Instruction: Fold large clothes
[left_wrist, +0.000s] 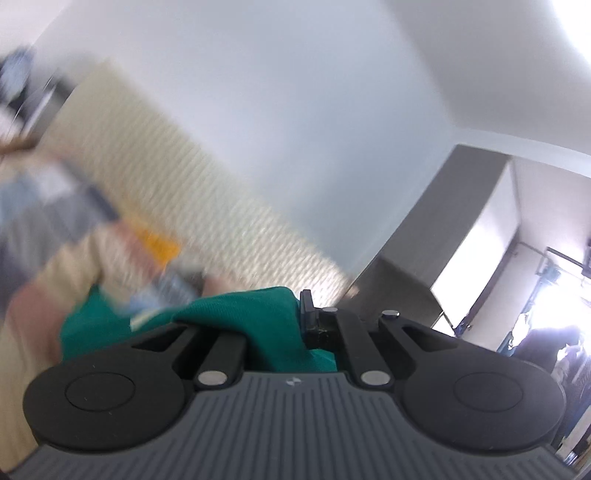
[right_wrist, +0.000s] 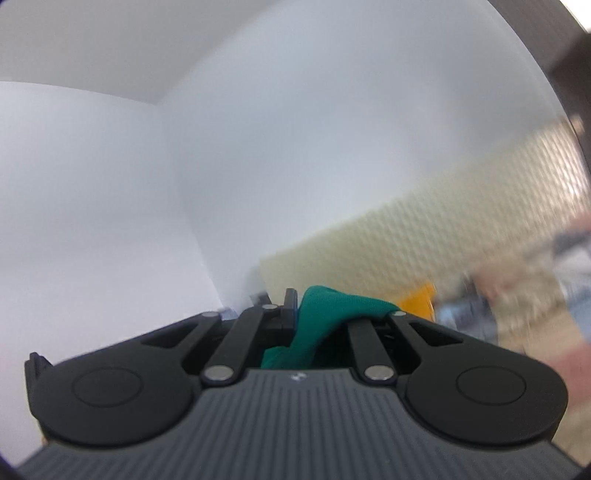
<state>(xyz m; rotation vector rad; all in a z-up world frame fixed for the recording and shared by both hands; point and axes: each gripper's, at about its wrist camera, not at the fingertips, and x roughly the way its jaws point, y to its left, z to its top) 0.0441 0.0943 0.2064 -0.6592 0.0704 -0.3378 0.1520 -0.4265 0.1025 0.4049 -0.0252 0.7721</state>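
A green garment (left_wrist: 258, 321) bunches over my left gripper (left_wrist: 300, 314), which is shut on the cloth; only the right finger (left_wrist: 306, 306) shows, the other is buried under fabric. The same green garment (right_wrist: 321, 317) is pinched in my right gripper (right_wrist: 297, 314), also shut on it, with the left finger (right_wrist: 290, 306) visible and cloth draped over the right linkage. Both grippers point roughly level, high up, toward the walls. The rest of the garment hangs below, out of sight.
A cream quilted headboard (left_wrist: 177, 177) runs along the white wall (left_wrist: 295, 92); the headboard (right_wrist: 461, 229) also crosses the right wrist view. Blurred piled clothes (left_wrist: 55, 229) lie at the left. A grey pillar (left_wrist: 436, 236) and a bright doorway (left_wrist: 480, 266) stand at the right.
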